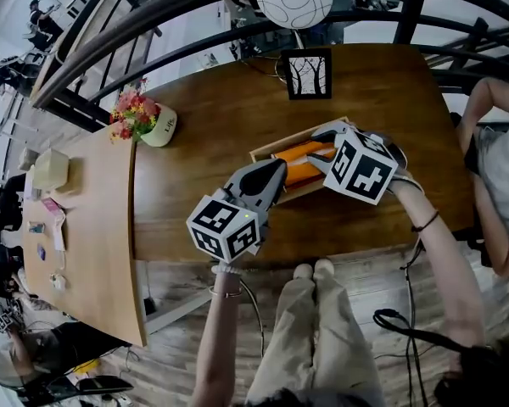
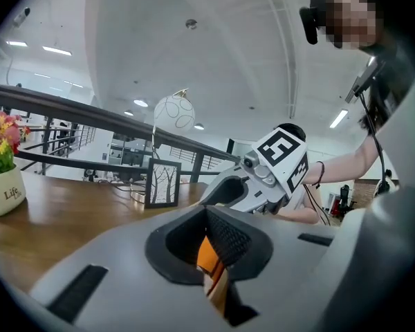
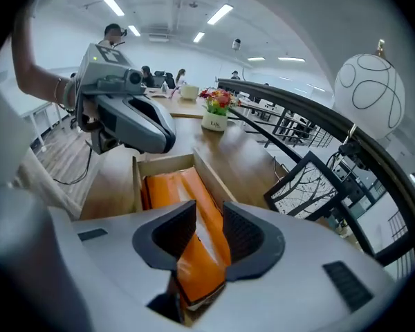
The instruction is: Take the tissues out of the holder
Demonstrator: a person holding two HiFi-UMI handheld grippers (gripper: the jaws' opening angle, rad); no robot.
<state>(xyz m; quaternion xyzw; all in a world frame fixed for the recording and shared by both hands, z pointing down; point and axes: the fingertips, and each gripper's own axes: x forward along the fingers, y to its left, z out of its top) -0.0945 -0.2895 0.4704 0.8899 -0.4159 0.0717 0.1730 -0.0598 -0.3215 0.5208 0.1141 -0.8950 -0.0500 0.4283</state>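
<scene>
Open-plan office; ceiling strip lights (image 3: 113,4); people at desks (image 3: 149,75); black railing (image 3: 311,116)

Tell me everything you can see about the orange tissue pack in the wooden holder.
The orange tissue pack is a long, soft packet in glossy, crinkled plastic wrap with a pale strip along its top. It lies lengthwise in the open wooden holder on the brown table. The right tool pinches its near end, puckering the wrap; the left tool grips orange wrap at the far end.
</scene>
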